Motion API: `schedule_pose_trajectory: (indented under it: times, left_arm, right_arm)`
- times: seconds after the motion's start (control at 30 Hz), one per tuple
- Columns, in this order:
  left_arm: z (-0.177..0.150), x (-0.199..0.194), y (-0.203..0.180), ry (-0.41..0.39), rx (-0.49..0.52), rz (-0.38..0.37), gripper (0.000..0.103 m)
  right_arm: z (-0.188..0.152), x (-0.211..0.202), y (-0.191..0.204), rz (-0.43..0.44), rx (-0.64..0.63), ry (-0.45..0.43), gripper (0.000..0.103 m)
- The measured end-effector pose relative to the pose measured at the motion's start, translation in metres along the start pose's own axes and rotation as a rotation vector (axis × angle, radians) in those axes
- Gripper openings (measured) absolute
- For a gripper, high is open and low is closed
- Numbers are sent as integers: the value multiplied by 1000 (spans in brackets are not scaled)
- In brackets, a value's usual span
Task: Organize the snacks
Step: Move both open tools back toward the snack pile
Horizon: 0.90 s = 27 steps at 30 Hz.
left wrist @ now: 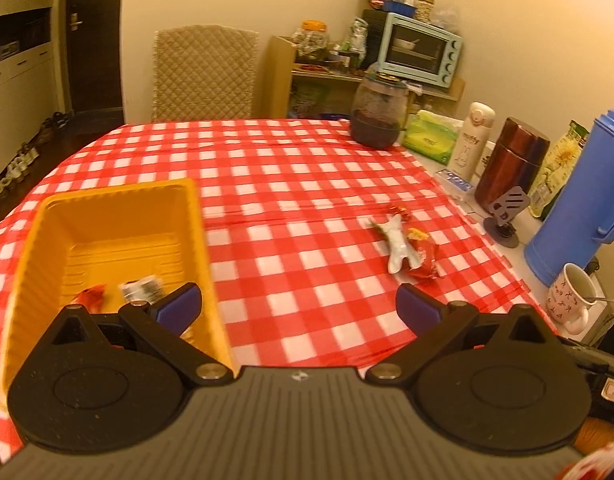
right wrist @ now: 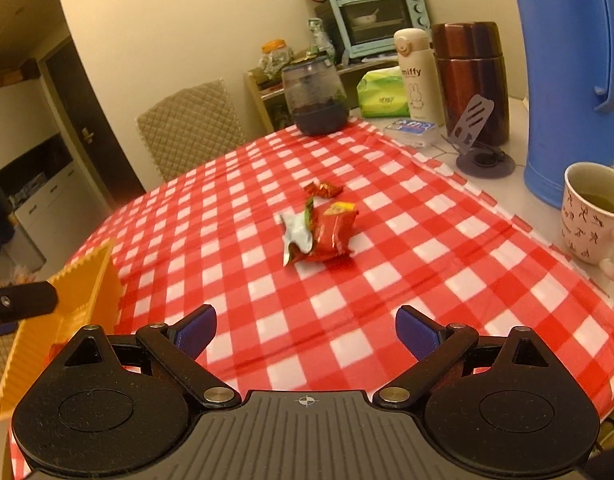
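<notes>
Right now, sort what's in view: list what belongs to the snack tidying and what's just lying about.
Belongs to the job:
yellow tray with two snacks inside
red snack packet
white wrapper
small red candy
left gripper, open
right gripper, open

Just lying about:
blue thermos
mug
dark jar
tissue pack
phone stand

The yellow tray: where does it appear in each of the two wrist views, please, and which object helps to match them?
Left wrist: the yellow tray fills the lower left, with two wrapped snacks inside it.
Right wrist: only a corner of it shows at the left edge.
Shared landmark: the red snack packet on the checked cloth, right of the tray in both.
</notes>
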<state>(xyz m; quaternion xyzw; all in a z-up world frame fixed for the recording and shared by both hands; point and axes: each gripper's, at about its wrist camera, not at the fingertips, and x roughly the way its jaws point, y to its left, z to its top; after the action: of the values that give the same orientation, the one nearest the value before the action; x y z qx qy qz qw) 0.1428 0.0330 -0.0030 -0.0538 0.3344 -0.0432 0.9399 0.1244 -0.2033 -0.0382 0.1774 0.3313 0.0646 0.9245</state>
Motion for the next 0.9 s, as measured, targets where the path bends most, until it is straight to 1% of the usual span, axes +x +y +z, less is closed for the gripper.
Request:
schedule_pose_trajectory:
  times: [0.2,0.3,0.37,0.43,0.5,0.57,0.67,0.77,0.9]
  left_arm:
    - [14,24,-16,-2,23,-22,102]
    - [19,37,-23,2,36,-30,102]
    - [22,46,-26,5,43,-32,102]
    - [23,54,-28,9,48,-33,102]
    - [26,63,-30,15,55,-30,102]
    - [27,72,-32,17,65,-22,102]
    - [30,87,-37,21,98,15,102]
    - [33,100,-38,23,102,10,102]
    - [37,116,-39,28,98,4,102]
  right_arm:
    - [30,18,-5,4,-38,1,95]
    - [41,30,-8,-16,-83,-11,95]
    - [47,39,-15,-24,-84,-12,95]
    - [52,47,-23,-40,-81,-11,93]
    - [57,56,-31,-46,-71,0,83]
    - [60,66,-38,-52,-60,14,79]
    - [63,80,-43,-50,-49,39,69]
    - [65,93,-44,-34,-47,67,57]
    - [64,108,-38,-4,-55,92,47]
